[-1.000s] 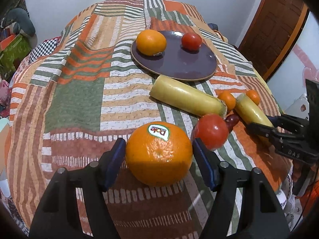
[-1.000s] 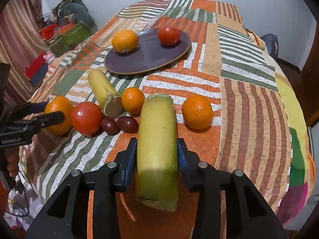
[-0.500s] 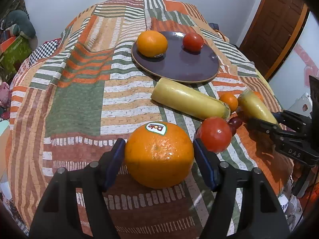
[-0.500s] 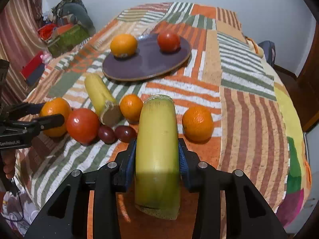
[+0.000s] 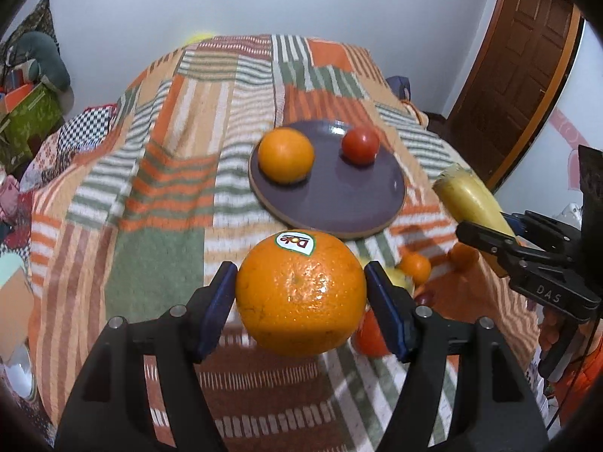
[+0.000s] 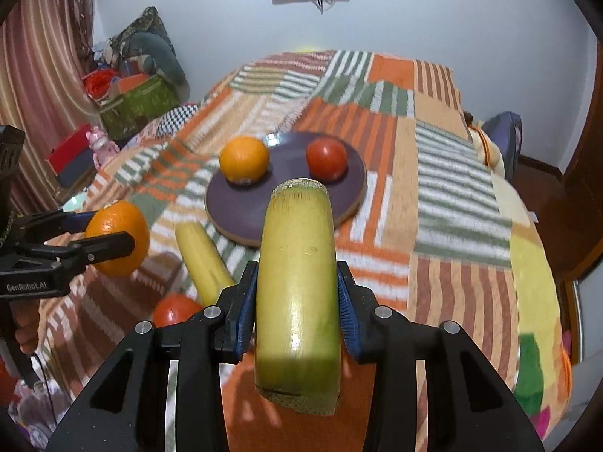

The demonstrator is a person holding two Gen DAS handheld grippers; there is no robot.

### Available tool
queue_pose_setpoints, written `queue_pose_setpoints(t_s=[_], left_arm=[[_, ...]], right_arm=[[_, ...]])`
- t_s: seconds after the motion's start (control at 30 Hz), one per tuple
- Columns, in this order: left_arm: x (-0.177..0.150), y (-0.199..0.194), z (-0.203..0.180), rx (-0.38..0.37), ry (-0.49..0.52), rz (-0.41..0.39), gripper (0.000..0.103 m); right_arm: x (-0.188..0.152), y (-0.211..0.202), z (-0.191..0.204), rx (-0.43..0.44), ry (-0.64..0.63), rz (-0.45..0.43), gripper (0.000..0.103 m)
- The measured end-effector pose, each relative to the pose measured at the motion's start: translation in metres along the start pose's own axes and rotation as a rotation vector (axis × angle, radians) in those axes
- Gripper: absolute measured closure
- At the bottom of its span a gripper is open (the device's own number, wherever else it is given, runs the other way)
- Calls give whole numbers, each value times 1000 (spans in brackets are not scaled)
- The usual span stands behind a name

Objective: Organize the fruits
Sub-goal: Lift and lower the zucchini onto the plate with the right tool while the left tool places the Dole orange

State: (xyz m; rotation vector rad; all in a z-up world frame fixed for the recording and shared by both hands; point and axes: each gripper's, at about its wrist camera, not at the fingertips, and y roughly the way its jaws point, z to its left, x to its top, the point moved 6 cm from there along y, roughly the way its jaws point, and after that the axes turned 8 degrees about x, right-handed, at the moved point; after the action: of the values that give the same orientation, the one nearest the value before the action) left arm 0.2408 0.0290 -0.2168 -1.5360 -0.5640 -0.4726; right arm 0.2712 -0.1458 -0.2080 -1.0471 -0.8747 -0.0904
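Plate (image 5: 331, 203) holds orange (image 5: 285, 155), tomato (image 5: 360, 145). Left hand-held gripper (image 5: 301, 297) clamps stickered orange (image 5: 300, 293), right hand-held gripper (image 6: 297, 301) clamps yellow stalk (image 6: 297, 282), both airborne. Remaining fruit on bed (image 5: 162, 188).

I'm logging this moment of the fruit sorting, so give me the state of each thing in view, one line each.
left gripper: shut on the stickered orange, off the bed
stickered orange: held, sticker on top
right gripper: shut on the yellow-green piece
yellow-green piece: held lengthwise between the pads
plate: on the bedspread, holding an orange and a tomato
second yellow piece: lying on the bedspread
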Motion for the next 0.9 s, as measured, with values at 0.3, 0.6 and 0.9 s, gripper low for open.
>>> queue_pose_setpoints(t_s=[0.3,0.6,0.9], left_arm=[[36,26,-8,-19,11,-9,35],[57,71,-8,-39,17,36,35],[64,94,-4,-37,25,53,35]], right_arm=[[37,22,8,18,-36,-19,67],[57,64,4,28,-41,22,67],[63,95,-1,31,-35,81,67]])
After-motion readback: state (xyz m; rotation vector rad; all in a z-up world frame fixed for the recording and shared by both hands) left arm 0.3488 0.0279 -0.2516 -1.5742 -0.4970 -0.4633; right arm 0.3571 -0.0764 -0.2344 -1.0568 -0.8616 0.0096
